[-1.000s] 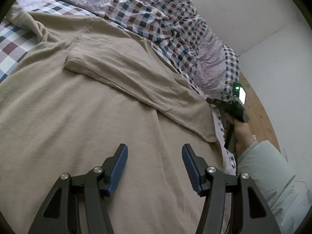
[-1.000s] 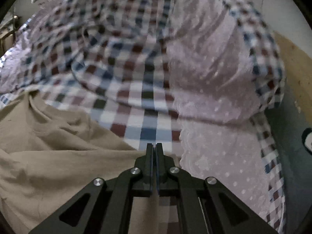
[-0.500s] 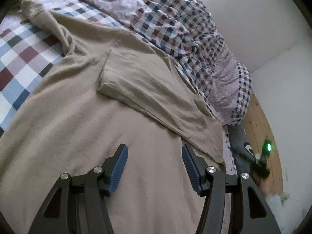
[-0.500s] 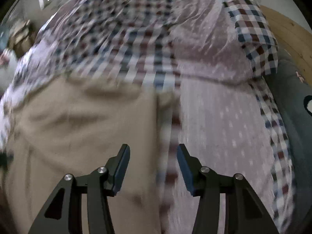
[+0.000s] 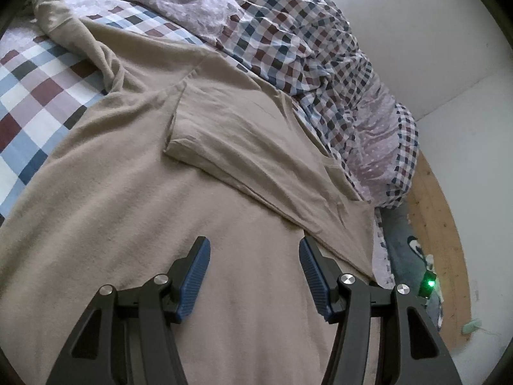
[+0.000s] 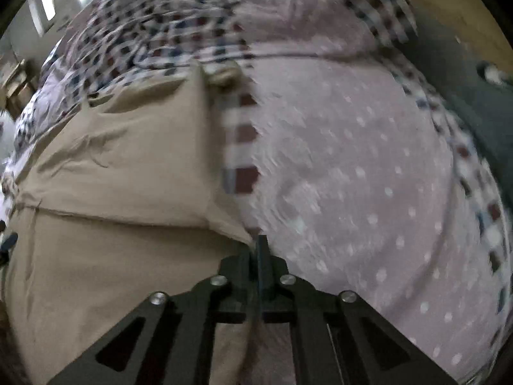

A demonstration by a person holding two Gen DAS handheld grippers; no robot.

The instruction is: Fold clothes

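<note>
Bed (image 5: 38, 102) in checked sheet carries a beige knit garment (image 5: 128, 224); white walls, wooden floor beyond. Left gripper (image 5: 253, 268) jaws apart; right gripper (image 6: 261, 247) jaws clamped on its edge.

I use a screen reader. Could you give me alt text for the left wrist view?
The left tool, open, hovers over a beige garment spread on a bed, one sleeve folded across it. A rumpled checked duvet lies beyond.

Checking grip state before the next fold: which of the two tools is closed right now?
The right tool: its fingers are pressed together at the beige garment edge. The left tool is wide open above the cloth, holding nothing.
</note>
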